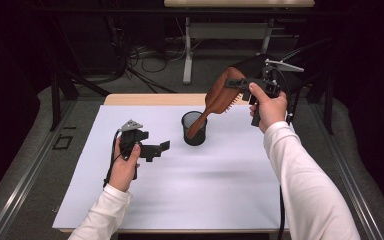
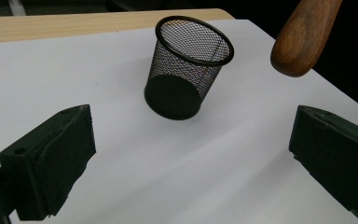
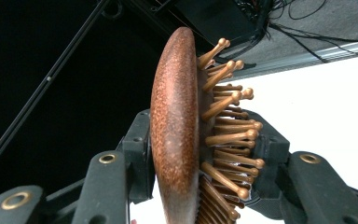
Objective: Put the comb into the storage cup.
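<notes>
A wooden hairbrush hangs tilted above the table, its handle end low over a black mesh cup. My right gripper is shut on the brush head; in the right gripper view the jaws clamp the brown back and the bristle side of the hairbrush. My left gripper stands open just left of the cup, low over the white sheet. In the left gripper view the mesh cup sits upright ahead between the wide jaws, and the brush handle hangs at the upper right.
A white sheet covers most of the table; a strip of bare wood shows at the far edge. Beyond the table are cables on the floor and a desk frame. Dark drapes stand at both sides.
</notes>
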